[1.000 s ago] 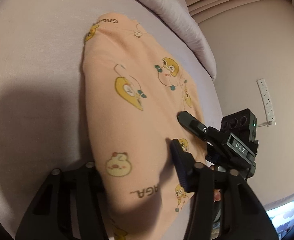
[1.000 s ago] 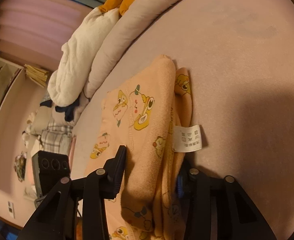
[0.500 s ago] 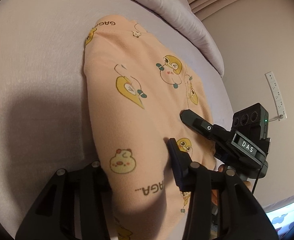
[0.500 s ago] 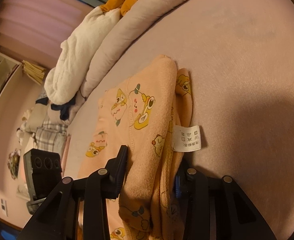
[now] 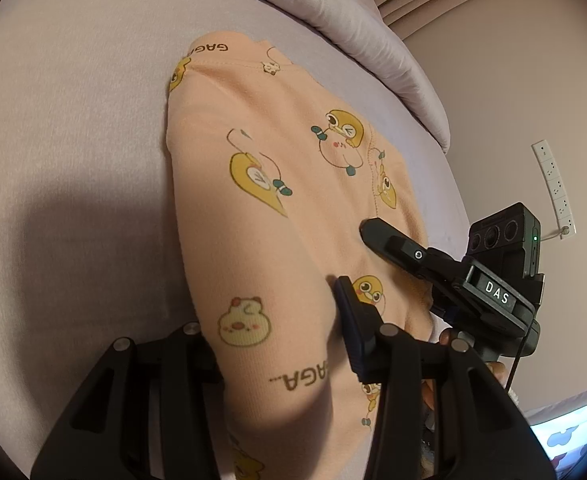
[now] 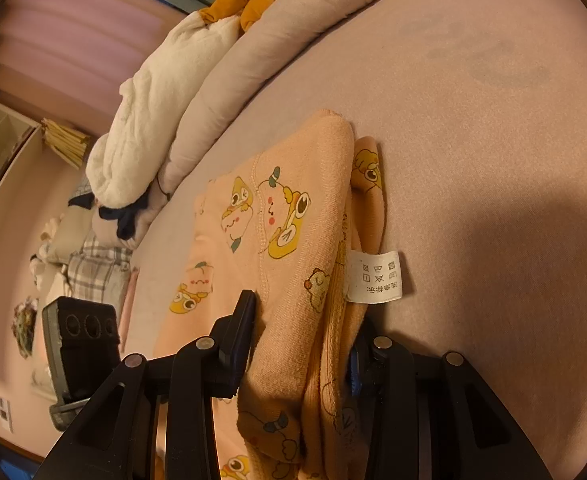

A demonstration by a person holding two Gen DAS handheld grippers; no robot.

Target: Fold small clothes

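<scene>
We see a small peach garment (image 5: 277, 208) printed with yellow cartoon ducks, lying folded on a bed covered with a pale pink sheet (image 5: 73, 128). Its far end reaches toward a rolled duvet (image 5: 373, 36) that runs along the far side of the bed, and its near end rises off the sheet into both tools.

The left gripper (image 5: 277, 344) stands partly open with the near end of the garment bunched between its jaws; the right finger presses into the cloth, while the left finger is hidden behind the fabric, so the cloth fills the gap and appears gripped.

In the right wrist view, the right gripper (image 6: 297, 344) is also partly open and closed on a thick fold of the same garment (image 6: 293, 248): several layers of cloth are pinched between its two fingers. A white care label (image 6: 375, 276) hangs from the right edge of the garment, just beyond the right finger. In the left wrist view, the right gripper shows at the right, its upper finger lying on the cloth, with part of a hand (image 5: 445, 338) on its handle.

Beyond the duvet in the right wrist view lie a white fleecy blanket (image 6: 149, 120) and an orange cloth (image 6: 249, 0). A white power strip (image 5: 555, 188) hangs on the wall to the right.
</scene>
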